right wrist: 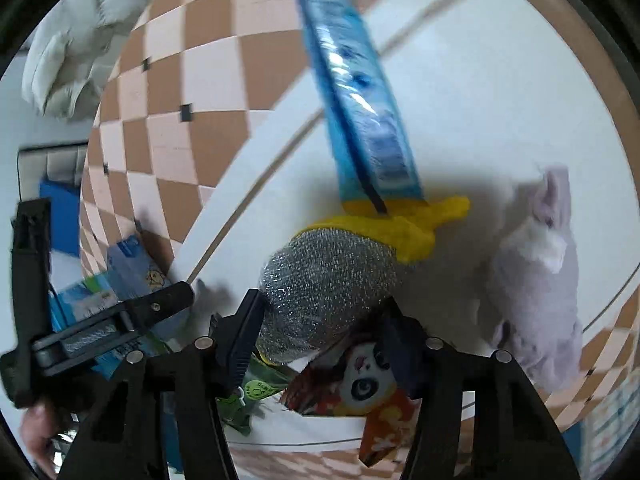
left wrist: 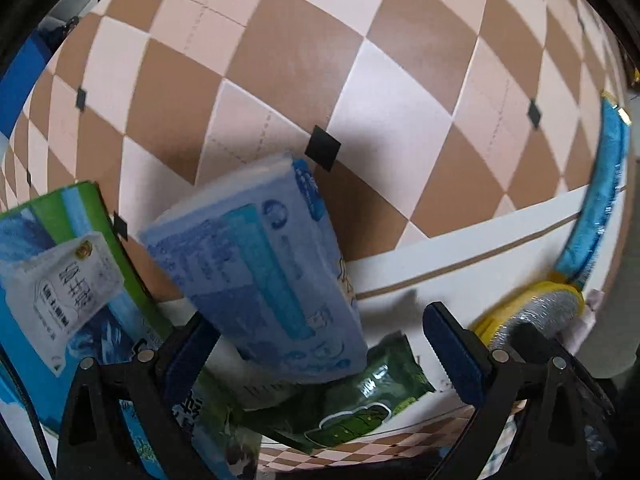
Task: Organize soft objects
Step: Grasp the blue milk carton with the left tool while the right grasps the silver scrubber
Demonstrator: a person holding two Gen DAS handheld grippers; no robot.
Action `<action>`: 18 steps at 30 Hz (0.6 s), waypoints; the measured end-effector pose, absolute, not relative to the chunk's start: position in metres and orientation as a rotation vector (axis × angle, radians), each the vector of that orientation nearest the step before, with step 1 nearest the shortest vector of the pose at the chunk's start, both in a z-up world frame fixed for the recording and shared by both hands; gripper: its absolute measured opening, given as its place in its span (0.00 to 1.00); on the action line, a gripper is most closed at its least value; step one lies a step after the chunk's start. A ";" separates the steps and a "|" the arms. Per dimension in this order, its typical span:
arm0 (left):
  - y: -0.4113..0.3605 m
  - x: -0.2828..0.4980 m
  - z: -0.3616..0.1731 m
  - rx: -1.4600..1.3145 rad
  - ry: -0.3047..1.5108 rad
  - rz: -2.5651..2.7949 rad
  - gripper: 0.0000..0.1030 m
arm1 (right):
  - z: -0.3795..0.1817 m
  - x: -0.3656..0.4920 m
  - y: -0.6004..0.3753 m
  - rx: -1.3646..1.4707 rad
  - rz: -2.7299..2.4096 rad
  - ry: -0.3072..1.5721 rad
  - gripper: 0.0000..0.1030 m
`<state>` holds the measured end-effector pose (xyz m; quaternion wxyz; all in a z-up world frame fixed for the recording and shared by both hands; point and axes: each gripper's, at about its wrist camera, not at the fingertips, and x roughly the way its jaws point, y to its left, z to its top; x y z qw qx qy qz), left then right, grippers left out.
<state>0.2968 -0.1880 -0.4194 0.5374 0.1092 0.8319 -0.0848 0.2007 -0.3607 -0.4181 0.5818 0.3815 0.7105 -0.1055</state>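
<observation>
We sort soft packs beside the white tray (right wrist: 460, 92).
Our left gripper (left wrist: 316, 340) gapes around the blue tissue pack (left wrist: 260, 272); our right gripper (right wrist: 320, 332) clamps the scrubber (right wrist: 328, 280) for lifting.

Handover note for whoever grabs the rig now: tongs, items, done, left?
Left tongs: open, around the blue tissue pack, not clamped.
Right tongs: closing around the silver scrubber with yellow trim and blue handle; contact unclear.
Green wipes pack lies under the tissue pack; green-blue box left of it; lilac plush on the white board.
Nothing visibly sorted yet; all remains.
</observation>
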 end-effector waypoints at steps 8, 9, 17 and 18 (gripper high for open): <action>-0.170 0.287 -0.420 0.173 1.983 -0.160 0.99 | -0.407 0.215 -0.344 0.697 -0.206 1.716 0.56; -0.165 0.285 -0.424 0.152 1.990 -0.147 0.98 | -0.408 0.216 -0.343 0.710 -0.211 1.719 0.58; -0.135 0.286 -0.423 0.120 1.933 -0.046 0.52 | -0.423 0.216 -0.334 0.804 -0.236 1.719 0.51; -0.134 0.283 -0.420 0.123 1.918 -0.063 0.44 | -0.424 0.214 -0.332 0.802 -0.242 1.712 0.40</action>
